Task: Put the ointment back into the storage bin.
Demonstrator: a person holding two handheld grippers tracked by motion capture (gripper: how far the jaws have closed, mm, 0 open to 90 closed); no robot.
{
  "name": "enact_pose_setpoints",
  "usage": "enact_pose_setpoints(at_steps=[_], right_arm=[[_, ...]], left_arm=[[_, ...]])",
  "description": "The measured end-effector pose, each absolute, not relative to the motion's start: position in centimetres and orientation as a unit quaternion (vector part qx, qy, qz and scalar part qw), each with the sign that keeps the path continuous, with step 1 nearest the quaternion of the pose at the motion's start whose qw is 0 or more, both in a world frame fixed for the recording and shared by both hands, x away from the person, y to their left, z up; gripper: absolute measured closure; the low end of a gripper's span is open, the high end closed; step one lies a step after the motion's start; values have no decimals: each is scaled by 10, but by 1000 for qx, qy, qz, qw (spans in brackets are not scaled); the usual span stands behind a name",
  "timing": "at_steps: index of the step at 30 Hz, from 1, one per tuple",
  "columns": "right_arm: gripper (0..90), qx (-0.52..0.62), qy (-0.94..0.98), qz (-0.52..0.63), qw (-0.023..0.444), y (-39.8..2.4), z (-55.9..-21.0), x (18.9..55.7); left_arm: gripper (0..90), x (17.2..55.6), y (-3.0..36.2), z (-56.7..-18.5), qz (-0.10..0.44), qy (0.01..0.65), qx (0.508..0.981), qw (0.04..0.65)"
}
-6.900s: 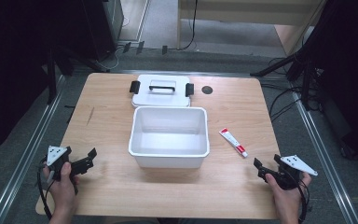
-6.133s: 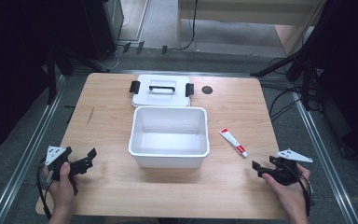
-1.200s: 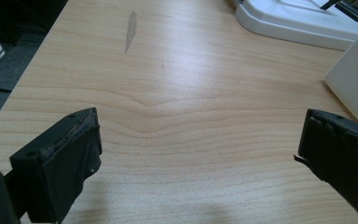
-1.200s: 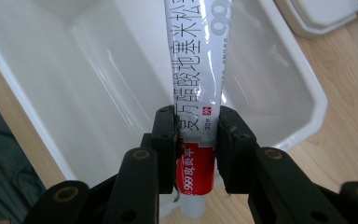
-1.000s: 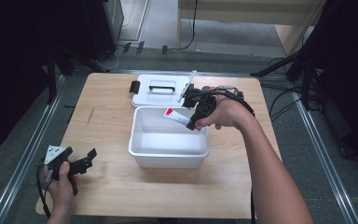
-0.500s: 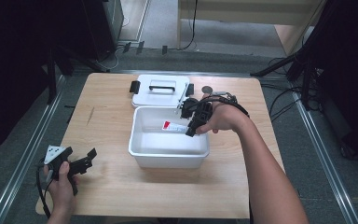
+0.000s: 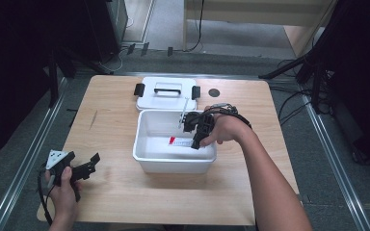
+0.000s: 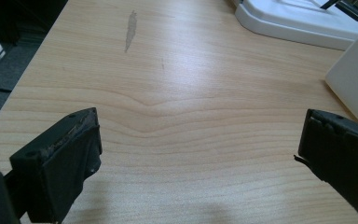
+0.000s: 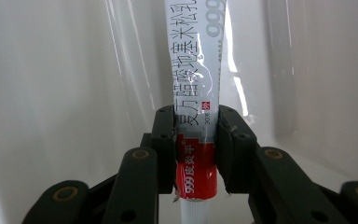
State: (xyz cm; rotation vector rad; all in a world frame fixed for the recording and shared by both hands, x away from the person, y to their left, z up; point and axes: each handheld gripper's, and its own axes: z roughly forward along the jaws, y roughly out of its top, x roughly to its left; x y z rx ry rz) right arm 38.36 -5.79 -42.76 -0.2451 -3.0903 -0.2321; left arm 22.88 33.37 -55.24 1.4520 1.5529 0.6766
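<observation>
A white and red ointment tube (image 7: pixel 179 141) (image 9: pixel 198 70) is held low inside the white plastic bin (image 7: pixel 173 164) at the table's middle. My right gripper (image 7: pixel 194 142) (image 9: pixel 196 126) is shut on the tube near its red end, both pads pressing its sides. The tube lies roughly level, pointing left, close above the bin's floor; whether it touches the floor I cannot tell. My left gripper (image 7: pixel 87 167) (image 8: pixel 200 140) rests open near the table's front left corner, with bare wood between its jaws.
The bin's white lid (image 7: pixel 166 96) with black latches lies flat just behind the bin. A small dark round hole (image 7: pixel 214 92) sits in the wooden tabletop (image 7: pixel 111 120) to the lid's right. A bin corner (image 8: pixel 354 79) stands ahead-right of the left gripper.
The right hand has lowered the tube from above the bin's back rim down into the bin. Several seconds ago the tube lay on the table right of the bin. The left hand stayed put.
</observation>
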Motion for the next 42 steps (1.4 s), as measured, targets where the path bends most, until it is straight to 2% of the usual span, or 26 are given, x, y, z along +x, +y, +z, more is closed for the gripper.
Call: enact_pose_setpoints(at_steps=[8,21,29,42], right_arm=[[712,-65,-997,-28,-3,-52,-440,380],[667,-85,-995,-42,-4,-56,-436,380],[755,-113,-990,-87,11,-67,-415,380],[746,-146,-979,-139,-10,-98,-365,373]], left_arm=[[0,229,334,-552,272,625,585,440],[0,229,334,-552,271,625,585,440],[0,229,333,-553,272,625,585,440],[0,230,332,-552,275,624,587,437]])
